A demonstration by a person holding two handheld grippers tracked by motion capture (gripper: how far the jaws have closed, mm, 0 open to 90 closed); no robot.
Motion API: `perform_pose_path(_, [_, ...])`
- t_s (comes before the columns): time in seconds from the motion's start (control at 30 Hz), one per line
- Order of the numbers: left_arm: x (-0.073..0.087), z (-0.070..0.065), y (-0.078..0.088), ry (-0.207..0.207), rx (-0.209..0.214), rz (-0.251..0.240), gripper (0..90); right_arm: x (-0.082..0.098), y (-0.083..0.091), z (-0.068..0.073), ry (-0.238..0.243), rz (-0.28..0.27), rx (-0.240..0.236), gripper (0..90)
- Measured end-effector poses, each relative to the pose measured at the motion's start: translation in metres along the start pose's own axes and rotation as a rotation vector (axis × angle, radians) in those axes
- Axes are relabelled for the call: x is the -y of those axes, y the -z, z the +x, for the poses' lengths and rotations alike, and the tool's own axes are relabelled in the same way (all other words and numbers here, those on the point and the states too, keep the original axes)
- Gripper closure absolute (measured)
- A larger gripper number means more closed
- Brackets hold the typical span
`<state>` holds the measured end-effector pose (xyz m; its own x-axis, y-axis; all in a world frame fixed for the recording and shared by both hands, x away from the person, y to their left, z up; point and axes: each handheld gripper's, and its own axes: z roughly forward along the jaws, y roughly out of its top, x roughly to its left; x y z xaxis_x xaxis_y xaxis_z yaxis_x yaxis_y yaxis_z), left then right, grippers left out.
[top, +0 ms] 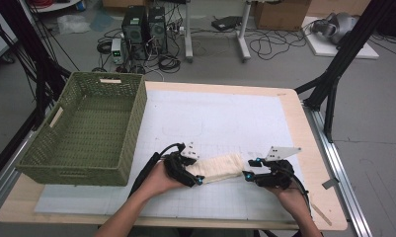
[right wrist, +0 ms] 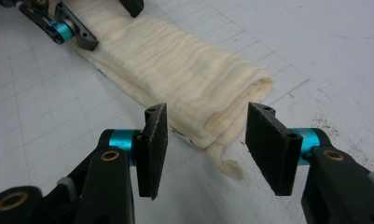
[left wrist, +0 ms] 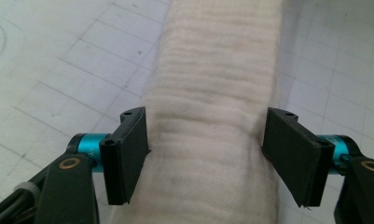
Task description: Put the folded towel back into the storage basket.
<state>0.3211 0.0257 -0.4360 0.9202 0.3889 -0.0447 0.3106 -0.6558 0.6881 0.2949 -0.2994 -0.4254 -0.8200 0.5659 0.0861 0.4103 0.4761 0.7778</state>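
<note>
A cream folded cloth (top: 220,167) lies as a long strip on the white grid mat (top: 210,118). My left gripper (top: 198,178) straddles the strip's left end. In the left gripper view the cloth (left wrist: 212,84) runs up between the two pads of that gripper (left wrist: 205,154), which stand at its edges without pinching it. My right gripper (top: 247,173) is at the strip's right end. In the right gripper view its jaws (right wrist: 205,140) stand open, with the folded end of the cloth (right wrist: 175,70) and a loose tail just ahead of them. The left gripper (right wrist: 105,21) shows at the far end of the strip.
A green woven basket (top: 136,123) stands at the table's left, its inside bare. The wooden table edge (top: 304,148) runs along the right. Black frame posts, computers and cables are on the floor beyond the table.
</note>
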Motion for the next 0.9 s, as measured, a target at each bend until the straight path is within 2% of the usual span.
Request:
perform_pose_path(0.13, [0.0010,0.0002,0.0003,0.005,0.010,-0.003,28.0,0.0000,-0.0003,0.0002,-0.004,-0.001,-0.003,48.6])
perform_pose_path(0.3, [0.0012,-0.0042,-0.0022,-0.032,-0.005,0.008,24.1,0.0000,0.0004,-0.0003,-0.001,-0.005,-0.001,48.5])
perform_pose_path(0.37, [0.0010,-0.0072,-0.0040,-0.049,-0.026,0.011,23.8,0.0001,0.0009,-0.0004,-0.007,-0.008,-0.004,48.2])
perform_pose_path(0.5, [0.0007,-0.0082,-0.0043,-0.055,-0.039,0.017,24.3,0.0001,0.0018,-0.0004,-0.007,-0.014,-0.002,47.7])
perform_pose_path(0.77, [0.0005,-0.0069,-0.0040,-0.039,-0.054,0.004,31.6,-0.0008,0.0038,-0.0006,-0.010,-0.025,0.003,46.7])
perform_pose_path(0.9, [0.0001,-0.0047,-0.0031,-0.029,-0.069,-0.002,39.3,-0.0007,0.0068,-0.0020,-0.019,-0.037,0.007,46.4])
